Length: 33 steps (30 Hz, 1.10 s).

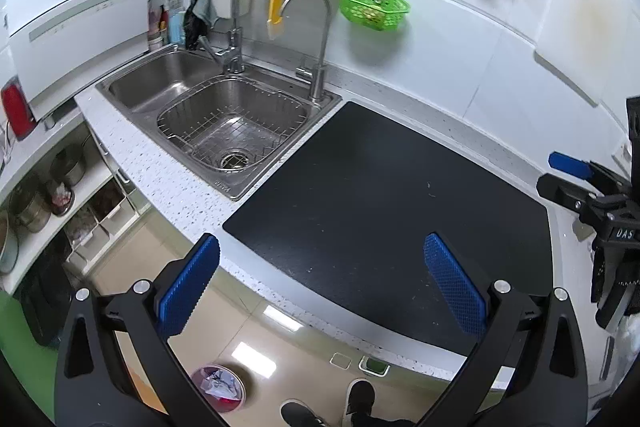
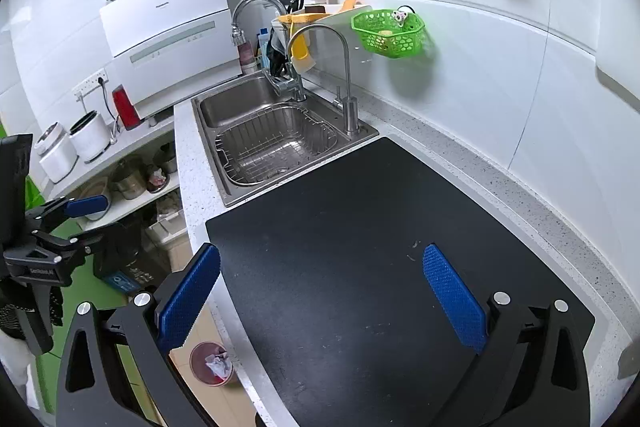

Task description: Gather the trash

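Both hand-held grippers, left (image 1: 320, 279) and right (image 2: 320, 291), hang released and empty above the black rectangular mat (image 2: 360, 247) on the speckled white tabletop (image 2: 500, 163). No litter remains there; collection looks finished. Crumpled paper sits in the round red bin (image 2: 210, 363) at lower left.

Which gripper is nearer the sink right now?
Left. The left gripper hovers over the counter edge beside the sink; the right gripper hangs over the black mat, farther off.

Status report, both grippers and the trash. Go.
Left gripper open, empty. Right gripper open, empty, over black mat. Crumpled trash in red bin on floor. Nothing blocking.
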{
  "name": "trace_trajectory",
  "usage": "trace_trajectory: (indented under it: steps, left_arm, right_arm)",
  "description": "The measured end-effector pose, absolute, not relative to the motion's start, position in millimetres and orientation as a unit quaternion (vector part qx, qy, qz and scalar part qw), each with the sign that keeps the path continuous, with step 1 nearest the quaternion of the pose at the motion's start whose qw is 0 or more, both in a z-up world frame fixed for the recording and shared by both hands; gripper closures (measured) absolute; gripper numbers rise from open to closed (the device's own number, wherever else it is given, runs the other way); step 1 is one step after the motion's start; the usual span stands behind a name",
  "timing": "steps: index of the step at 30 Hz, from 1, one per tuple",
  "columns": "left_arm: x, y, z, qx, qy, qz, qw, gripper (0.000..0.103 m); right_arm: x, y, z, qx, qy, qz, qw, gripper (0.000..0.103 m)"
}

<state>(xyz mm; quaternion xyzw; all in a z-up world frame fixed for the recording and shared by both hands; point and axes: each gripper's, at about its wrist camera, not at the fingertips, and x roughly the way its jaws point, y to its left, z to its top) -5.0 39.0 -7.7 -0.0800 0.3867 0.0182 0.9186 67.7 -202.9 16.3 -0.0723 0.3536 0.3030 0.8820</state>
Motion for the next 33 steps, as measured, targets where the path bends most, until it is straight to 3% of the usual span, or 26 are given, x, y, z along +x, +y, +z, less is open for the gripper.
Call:
trace_trajectory:
  steps: [33]
  left_arm:
    - [18.0, 11.2, -7.1, -0.059, 0.400, -0.002, 0.915, 0.003]
  right_arm:
    - [75.6, -210.4, 8.6, -0.074, 0.374, 0.317, 0.869, 0.006]
